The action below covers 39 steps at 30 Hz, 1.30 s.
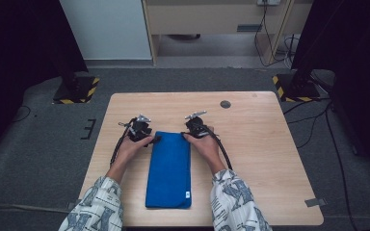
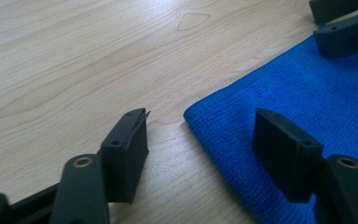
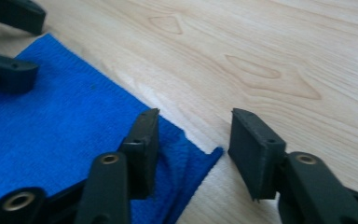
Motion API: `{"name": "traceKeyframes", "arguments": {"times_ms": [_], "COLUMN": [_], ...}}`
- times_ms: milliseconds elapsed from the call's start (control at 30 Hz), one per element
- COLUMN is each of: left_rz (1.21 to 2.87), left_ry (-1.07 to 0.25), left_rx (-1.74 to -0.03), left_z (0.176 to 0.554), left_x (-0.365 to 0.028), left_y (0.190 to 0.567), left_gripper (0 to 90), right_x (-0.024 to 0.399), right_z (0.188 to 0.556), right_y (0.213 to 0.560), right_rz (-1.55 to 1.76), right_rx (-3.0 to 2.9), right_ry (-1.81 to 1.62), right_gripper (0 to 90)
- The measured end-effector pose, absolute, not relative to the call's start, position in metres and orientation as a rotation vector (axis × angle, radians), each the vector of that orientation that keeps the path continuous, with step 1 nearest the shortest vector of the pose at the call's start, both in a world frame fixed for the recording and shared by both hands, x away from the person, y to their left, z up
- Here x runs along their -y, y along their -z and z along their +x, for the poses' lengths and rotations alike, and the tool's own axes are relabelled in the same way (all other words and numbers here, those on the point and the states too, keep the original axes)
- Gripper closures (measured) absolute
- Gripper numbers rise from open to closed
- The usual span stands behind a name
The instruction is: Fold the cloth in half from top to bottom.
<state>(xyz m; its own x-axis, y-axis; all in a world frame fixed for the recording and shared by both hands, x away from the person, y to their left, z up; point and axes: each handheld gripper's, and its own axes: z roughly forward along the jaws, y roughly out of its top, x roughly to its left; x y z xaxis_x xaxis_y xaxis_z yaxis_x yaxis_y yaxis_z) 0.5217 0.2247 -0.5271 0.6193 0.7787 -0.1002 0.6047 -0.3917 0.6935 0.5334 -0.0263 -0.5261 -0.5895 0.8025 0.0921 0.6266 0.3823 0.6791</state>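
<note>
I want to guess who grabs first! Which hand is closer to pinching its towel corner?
Right, probably. The right tool already straddles its corner of the folded blue cloth towel; the left tool's corner sits off-centre.

My surface (image 1: 265, 144) is a pale wood-grain top with rounded corners, standing on grey carpet. A folded blue cloth (image 1: 169, 168) lies flat on it near my edge, long side running away from me, with a small white tag at its near right corner. Its far corners sit where I work; one corner shows several folded layers. A small dark round disc (image 1: 225, 104) sits toward the far side.
</note>
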Motion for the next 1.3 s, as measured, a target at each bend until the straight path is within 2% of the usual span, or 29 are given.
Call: {"name": "traceKeyframes", "arguments": {"times_ms": [100, 233, 367, 467, 600, 833, 967, 1300], "left_rz": [2.123, 2.13, 2.109, 2.104, 2.107, 2.078, 2.138, 2.022], "left_ry": [-0.311, -0.311, -0.288, -0.28, -0.268, -0.28, -0.333, -0.379], "left_rx": [-1.072, -1.05, -1.047, -1.049, -1.057, -1.056, -1.011, -1.058], "left_z": [0.52, 0.517, 0.516, 0.516, 0.515, 0.512, 0.511, 0.514], "left_x": [-0.224, -0.221, -0.221, -0.222, -0.222, -0.222, -0.215, -0.207], "left_y": [0.527, 0.527, 0.528, 0.529, 0.528, 0.515, 0.51, 0.496], "left_gripper": [42.1, 57.4, 68.7, 74.5, 81.2, 84.8, 85.2, 85.4], "right_x": [0.024, 0.024, 0.024, 0.023, 0.021, 0.023, 0.024, 0.034], "right_z": [0.531, 0.529, 0.527, 0.526, 0.525, 0.529, 0.535, 0.54], "right_y": [0.525, 0.524, 0.524, 0.525, 0.525, 0.522, 0.518, 0.494], "right_rz": [1.253, 1.244, 1.243, 1.241, 1.217, 1.201, 1.171, 1.057], "right_rx": [-2.413, -2.441, -2.461, -2.462, -2.457, -2.45, -2.446, -2.413], "right_ry": [-1.005, -1.014, -1.03, -1.046, -1.039, -1.048, -1.055, -1.045], "right_gripper": [60.5, 68.0, 77.1, 82.7, 85.3, 85.7, 85.9, 86.0]}}
